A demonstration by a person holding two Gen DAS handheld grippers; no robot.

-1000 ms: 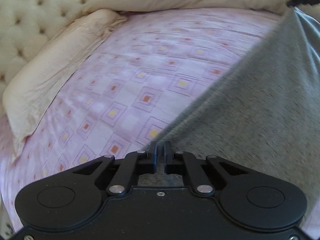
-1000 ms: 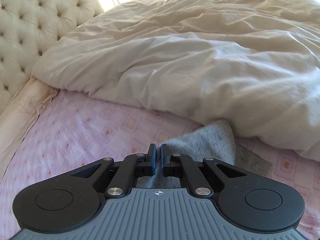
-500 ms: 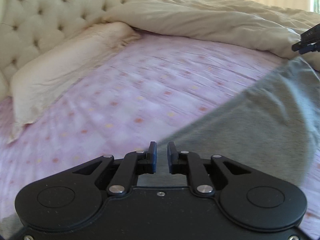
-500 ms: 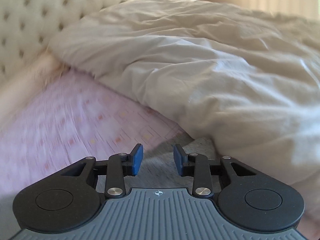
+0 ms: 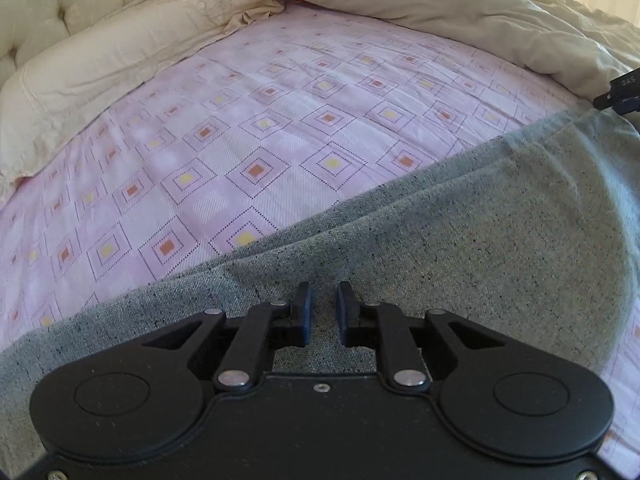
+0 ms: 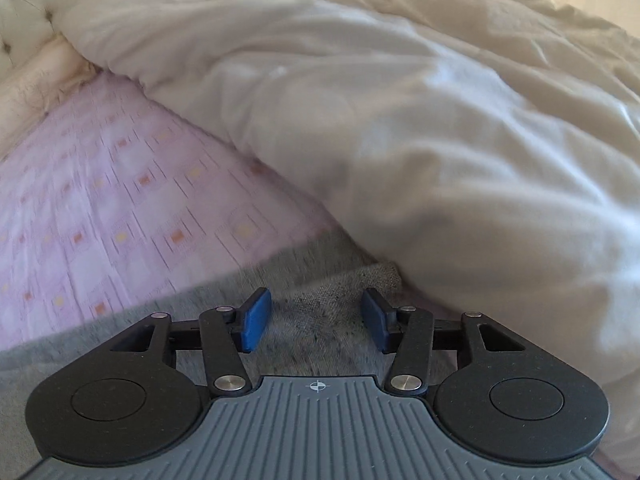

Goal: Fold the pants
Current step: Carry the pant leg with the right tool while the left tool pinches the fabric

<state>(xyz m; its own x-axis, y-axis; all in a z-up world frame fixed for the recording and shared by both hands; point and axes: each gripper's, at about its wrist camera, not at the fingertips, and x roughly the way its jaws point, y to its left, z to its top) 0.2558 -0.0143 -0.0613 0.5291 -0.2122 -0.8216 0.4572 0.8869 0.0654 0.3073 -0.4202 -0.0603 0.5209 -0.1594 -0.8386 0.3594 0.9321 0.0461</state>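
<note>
- On a pink bedsheet [image 5: 248, 128], grey pants [image 5: 460, 240] lay spread (cream duvet [image 6: 400, 120] beside).
- Left gripper [image 5: 322, 312] and right gripper [image 6: 316, 318] hung over the fabric, jaws opening, clasping nothing.

Grey pants [image 5: 460, 240], coarse speckled knit cloth under the tongs, pink bedsheet [image 5: 248, 128], smooth printed cotton ahead, cream duvet [image 6: 400, 120], soft matt crumpled cloth beyond, tufted headboard [image 5: 60, 8]

The right gripper [image 6: 316, 300] points down at grey pants [image 6: 320, 328] lying on a pink patterned sheet [image 6: 120, 208], its blue-padded jaws opening with nothing pinched between them; a rumpled cream duvet [image 6: 400, 120] meets the pants' far corner
</note>
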